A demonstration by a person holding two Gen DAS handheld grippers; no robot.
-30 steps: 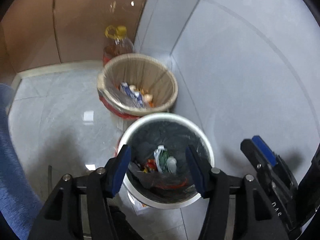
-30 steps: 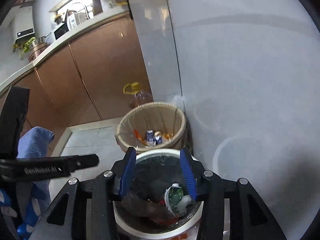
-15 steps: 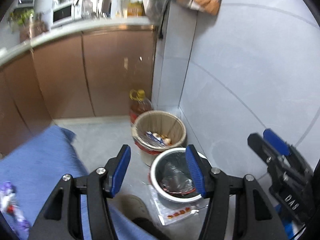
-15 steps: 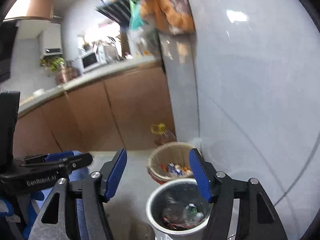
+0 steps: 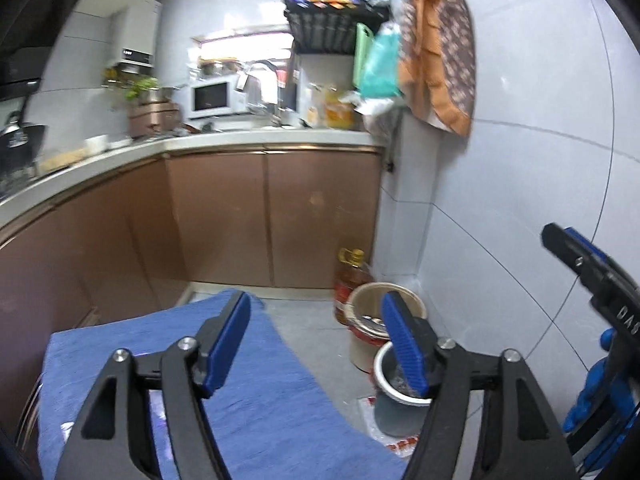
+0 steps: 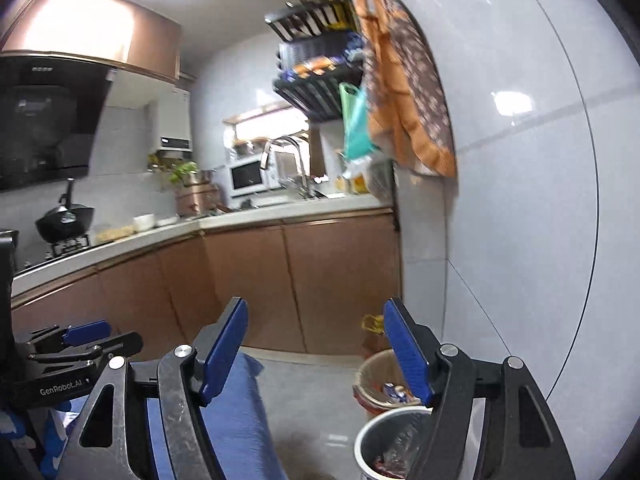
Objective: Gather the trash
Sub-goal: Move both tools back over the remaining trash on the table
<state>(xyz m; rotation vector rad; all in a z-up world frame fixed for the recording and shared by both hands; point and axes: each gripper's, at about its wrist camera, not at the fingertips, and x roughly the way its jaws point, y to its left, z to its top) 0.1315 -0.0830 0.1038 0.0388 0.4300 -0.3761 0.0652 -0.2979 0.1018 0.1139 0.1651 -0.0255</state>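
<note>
My left gripper [image 5: 316, 320] is raised above a blue cloth [image 5: 248, 408]. Its jaws are opening and nothing is between the blue pads. My right gripper [image 6: 316, 332] is also lifted, its jaws opening with nothing between them. Low at the right, a white-rimmed grey bin [image 5: 394, 390] [image 6: 384, 444] stands on the floor with crumpled trash inside. Just behind it is a beige bin [image 5: 362, 308] [image 6: 374, 376] holding wrappers. A clear packet with red print [image 5: 394, 438] lies on the floor by the grey bin. Each gripper shows in the other's view: right gripper [image 5: 592, 280], left gripper [image 6: 76, 340].
A yellow-capped oil bottle [image 5: 352, 276] stands in the corner behind the bins. Brown cabinets [image 5: 272, 216] under a white counter run along the back and left. A tiled wall [image 5: 520, 200] closes the right side, and an orange apron [image 5: 440, 52] hangs on it.
Both views have swung up and pulled back from right over the grey bin to the whole kitchen. The bins have shrunk to the lower right, and both pairs of jaws stand wider.
</note>
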